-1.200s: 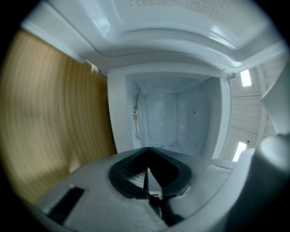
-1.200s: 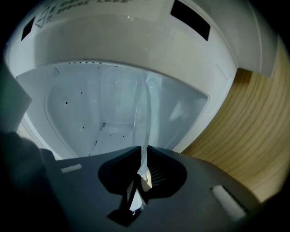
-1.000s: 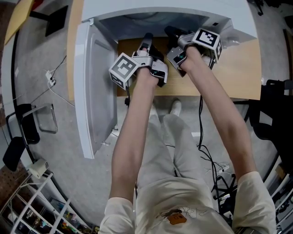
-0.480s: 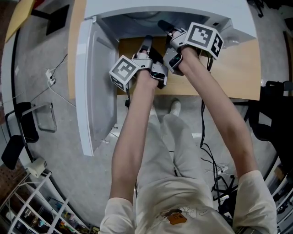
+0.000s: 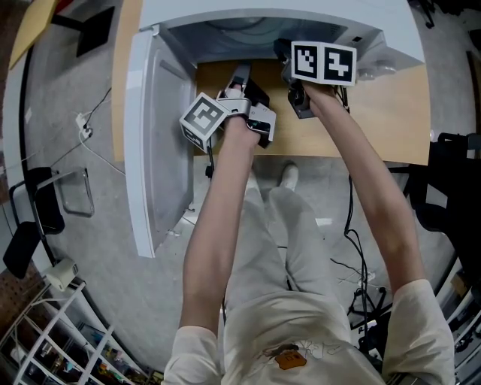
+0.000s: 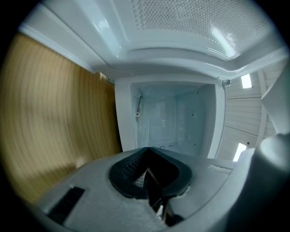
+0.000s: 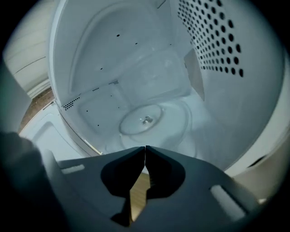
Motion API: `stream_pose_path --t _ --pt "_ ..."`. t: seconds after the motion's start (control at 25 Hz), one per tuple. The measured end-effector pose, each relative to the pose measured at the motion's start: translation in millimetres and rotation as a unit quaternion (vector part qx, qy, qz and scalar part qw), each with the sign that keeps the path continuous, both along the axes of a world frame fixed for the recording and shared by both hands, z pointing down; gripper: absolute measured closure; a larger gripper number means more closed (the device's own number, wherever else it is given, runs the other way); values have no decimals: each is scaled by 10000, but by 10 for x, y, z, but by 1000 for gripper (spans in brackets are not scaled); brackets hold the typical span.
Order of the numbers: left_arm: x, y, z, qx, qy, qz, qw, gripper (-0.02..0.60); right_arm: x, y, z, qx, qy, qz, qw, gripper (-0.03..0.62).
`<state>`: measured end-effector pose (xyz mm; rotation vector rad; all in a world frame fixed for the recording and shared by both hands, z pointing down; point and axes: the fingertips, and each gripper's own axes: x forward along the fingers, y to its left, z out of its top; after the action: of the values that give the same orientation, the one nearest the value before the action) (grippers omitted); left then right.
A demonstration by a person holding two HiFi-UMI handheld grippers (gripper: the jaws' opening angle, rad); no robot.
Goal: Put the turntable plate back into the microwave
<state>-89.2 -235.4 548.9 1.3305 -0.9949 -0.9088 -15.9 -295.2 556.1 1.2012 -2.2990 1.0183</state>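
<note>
Beyond right gripper, jaws pressed together empty, turntable plate on microwave floor.

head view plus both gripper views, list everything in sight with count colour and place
microwave: one, white, on the table, door swung open leftward
turntable plate: one, clear glass, on the microwave's floor
table: one, light wood, under the microwave
chair: one, black, floor at left
cables: several, black, trailing to the floor at right
left tongs: one, grey, shut, empty, at the microwave's mouth
right tongs: one, dark grey, shut, empty, aimed inside
forearms: two, bare, reaching forward
</note>
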Motion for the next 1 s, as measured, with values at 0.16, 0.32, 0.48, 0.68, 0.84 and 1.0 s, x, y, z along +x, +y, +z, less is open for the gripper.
stream_pose_path --t 0.16,0.32,0.48,0.68,0.84,1.0 --pt "-39 -45 55 -56 -54 -74 9999 591 98 -25 -44 -3 -18 53 10000 584" --pt "-18 -96 81 -106 -64 -65 9999 591 90 112 -83 41 -32 41 10000 560" --pt "-25 -162 100 -150 -54 -127 9998 591 -93 210 -193 403 -292 -286 9984 560" --pt "-38 -158 129 -228 -97 -141 9996 592 -344 394 -108 -154 -541 -853 9948 560" --pt "-30 -121 137 -236 -114 -137 9996 592 -401 431 -20 -283 -602 -874 9939 560" --pt "-68 -131 120 -199 -80 -147 9997 591 -292 277 6 -210 -502 -533 9971 571"
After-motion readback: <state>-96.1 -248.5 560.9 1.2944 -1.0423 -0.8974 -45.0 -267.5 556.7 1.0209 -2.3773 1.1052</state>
